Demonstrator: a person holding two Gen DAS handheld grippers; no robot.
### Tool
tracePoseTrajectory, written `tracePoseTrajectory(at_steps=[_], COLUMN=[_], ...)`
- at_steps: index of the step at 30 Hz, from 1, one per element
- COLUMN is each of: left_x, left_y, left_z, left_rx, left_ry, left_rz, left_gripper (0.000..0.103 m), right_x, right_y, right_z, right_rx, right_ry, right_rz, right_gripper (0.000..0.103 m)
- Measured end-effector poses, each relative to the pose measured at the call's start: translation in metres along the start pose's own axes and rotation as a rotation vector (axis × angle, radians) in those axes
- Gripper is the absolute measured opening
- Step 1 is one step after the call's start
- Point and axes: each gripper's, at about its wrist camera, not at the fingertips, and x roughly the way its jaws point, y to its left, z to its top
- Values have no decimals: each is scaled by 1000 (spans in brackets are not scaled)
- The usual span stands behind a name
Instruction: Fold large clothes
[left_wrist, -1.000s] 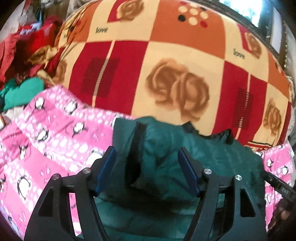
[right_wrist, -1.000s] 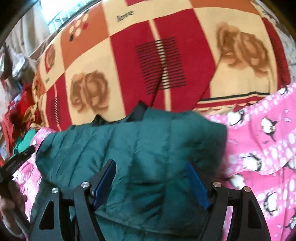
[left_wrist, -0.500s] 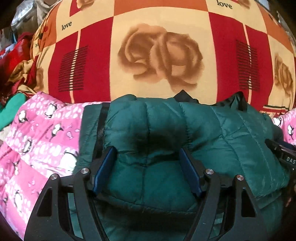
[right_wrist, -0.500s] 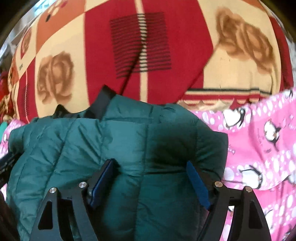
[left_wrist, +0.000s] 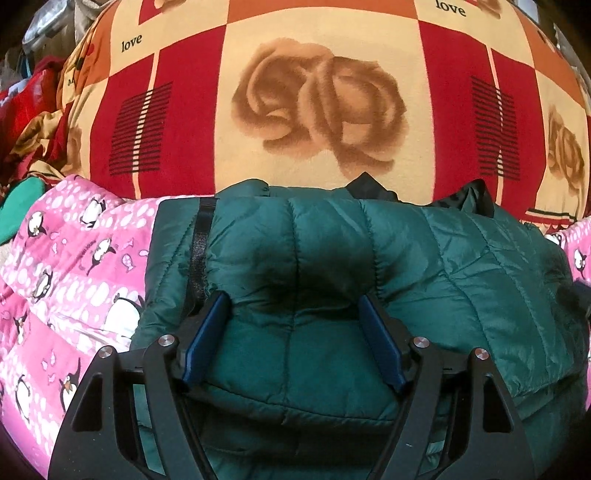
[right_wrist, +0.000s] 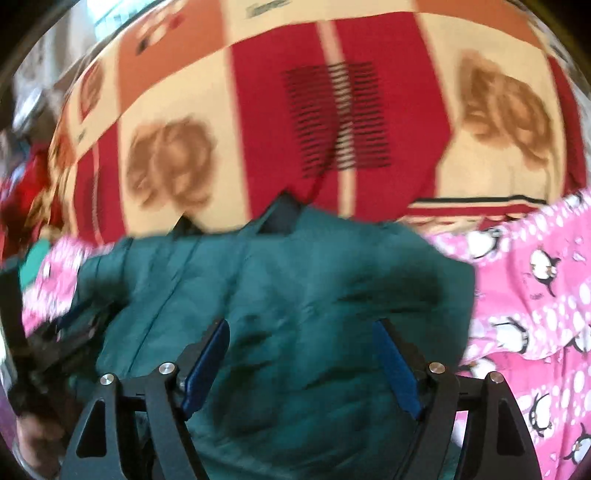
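- A dark green quilted puffer jacket (left_wrist: 332, 258) lies folded into a thick bundle on a pink blanket (left_wrist: 74, 266) printed with penguins.
- The bundle's long axis runs left to right across both views. Its quilting seams run from the near edge toward the far edge.
- At the far edge, black lining or collar parts (left_wrist: 369, 186) stick up, pointing away from the cameras.
- A black strip (left_wrist: 199, 240) runs near-to-far along the bundle's left end in the left wrist view.
- Beyond the jacket spreads a bedcover (left_wrist: 321, 55) of red, orange and cream squares with brown roses and the word "love".
- Heaped red and yellow cloth (left_wrist: 33, 110) sits at the far left.
- The left tongs (left_wrist: 293, 314) stand wide apart with the jacket bulging between them. Their blue pads (left_wrist: 207, 339) lie against the fabric; whether they pinch it cannot be told. These tongs have just been widening.
- The right tongs (right_wrist: 301, 336) are also spread wide over the jacket's right part. This view is motion-blurred, so contact cannot be told.
- In the right wrist view, the left tool's black frame and the person's hand (right_wrist: 33, 439) show at the lower left.
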Motion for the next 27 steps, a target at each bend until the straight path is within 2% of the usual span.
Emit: tracePoseTrajectory(at_steps=[2,5,9,12,15,19,22,27], left_x=[1,2,3,3,3,3,4,4], left_y=[1,1,0,1,2,1,2,2], left_z=[0,0,0,0,-1,-2,-2,-2], left_rx=[-5,-7,-7,-13,-22,-22,-22,-23], left_ry=[-1,-3,-2,-3,-5,-8,-8,-11], left_rz=[-2,-7,-10,-13,-22,-18,-19,-20], left_gripper=[75,75,76,77,76,77,77,77], right_x=[11,22,28,16,-5,-24,-14,11], right_y=[13,19,16,12,-1,-22,-33,-39], right_z=[-9,-26,-33,-27,-25,-23,-24,-31], right_rx=[-35,-75,-76,-82,-44,-21,-14,3], right_ry=[23,-7,9,27,-9,-55,-14,34], right_rz=[-13,-65,-61,-43,-25,-82,-130,-128], right_gripper=[78,79,79,79,79,79,79,88])
